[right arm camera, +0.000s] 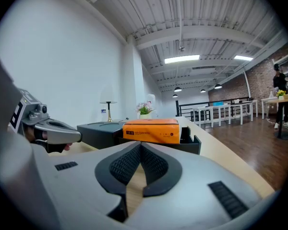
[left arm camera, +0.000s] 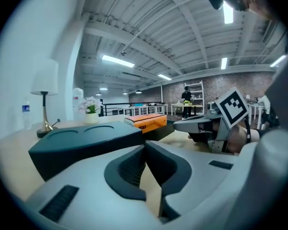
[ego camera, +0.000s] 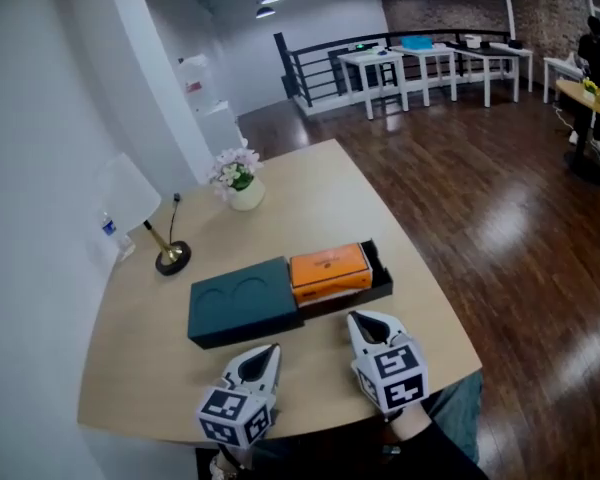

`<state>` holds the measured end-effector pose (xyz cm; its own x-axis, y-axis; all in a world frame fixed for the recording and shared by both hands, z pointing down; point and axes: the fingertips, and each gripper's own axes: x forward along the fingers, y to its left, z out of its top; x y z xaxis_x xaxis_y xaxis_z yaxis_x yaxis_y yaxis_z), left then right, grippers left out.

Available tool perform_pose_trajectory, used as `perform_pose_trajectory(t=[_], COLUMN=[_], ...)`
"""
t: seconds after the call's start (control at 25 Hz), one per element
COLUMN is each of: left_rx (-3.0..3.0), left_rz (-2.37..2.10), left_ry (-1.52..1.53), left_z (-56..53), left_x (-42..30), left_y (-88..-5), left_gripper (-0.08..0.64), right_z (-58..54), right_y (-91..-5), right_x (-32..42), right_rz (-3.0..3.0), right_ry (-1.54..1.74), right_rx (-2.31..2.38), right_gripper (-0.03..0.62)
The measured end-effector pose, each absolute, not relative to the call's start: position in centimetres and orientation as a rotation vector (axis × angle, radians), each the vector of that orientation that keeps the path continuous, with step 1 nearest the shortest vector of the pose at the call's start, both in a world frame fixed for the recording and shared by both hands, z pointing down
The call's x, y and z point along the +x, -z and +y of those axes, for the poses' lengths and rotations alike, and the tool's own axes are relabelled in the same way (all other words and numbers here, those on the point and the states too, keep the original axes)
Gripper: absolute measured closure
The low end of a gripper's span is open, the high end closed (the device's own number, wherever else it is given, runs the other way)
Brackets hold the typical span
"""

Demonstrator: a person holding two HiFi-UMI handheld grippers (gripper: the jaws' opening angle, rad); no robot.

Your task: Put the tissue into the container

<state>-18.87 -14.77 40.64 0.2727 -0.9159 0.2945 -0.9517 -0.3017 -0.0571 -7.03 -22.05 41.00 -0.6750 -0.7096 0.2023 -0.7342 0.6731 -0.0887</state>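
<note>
An orange tissue pack point(ego camera: 329, 268) lies in the open right end of a black container point(ego camera: 383, 282) on the round table. A dark teal lid point(ego camera: 242, 301) with two round recesses covers the container's left part. Both grippers hover near the table's front edge, short of the container. My left gripper point(ego camera: 270, 351) points at the lid's front side, its jaws shut with nothing between them point(left arm camera: 145, 145). My right gripper point(ego camera: 358, 318) sits just in front of the orange pack point(right arm camera: 151, 130), shut and empty point(right arm camera: 140, 145). Each gripper shows in the other's view: right gripper point(left arm camera: 178, 125), left gripper point(right arm camera: 77, 137).
A table lamp point(ego camera: 150, 218), a small water bottle point(ego camera: 110, 230) and a pot of flowers point(ego camera: 242, 183) stand at the table's far left, by the white wall. Dark wood floor lies to the right, with white tables point(ego camera: 430, 63) and a person point(ego camera: 592, 48) far back.
</note>
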Motion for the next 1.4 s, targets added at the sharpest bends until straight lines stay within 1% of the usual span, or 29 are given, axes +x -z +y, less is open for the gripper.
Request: perform_pose_trajectory(t=[0.28, 1.4], left_rx=[2.271, 2.25], left_rz=[-1.863, -1.852], left_ry=[-0.218, -0.217], left_z=[-15.0, -15.3], left_x=[-21.2, -20.9], left_y=[-41.5, -41.8], left_gripper=[0.56, 0.56], right_z=[-22.0, -22.2], right_y=[-40.9, -41.6], right_x=[-7.1, -7.1], right_rz=[-2.733, -2.718], right_ry=[-0.245, -0.273], right_rx=[1.18, 1.114], right_gripper=[0.588, 0.591])
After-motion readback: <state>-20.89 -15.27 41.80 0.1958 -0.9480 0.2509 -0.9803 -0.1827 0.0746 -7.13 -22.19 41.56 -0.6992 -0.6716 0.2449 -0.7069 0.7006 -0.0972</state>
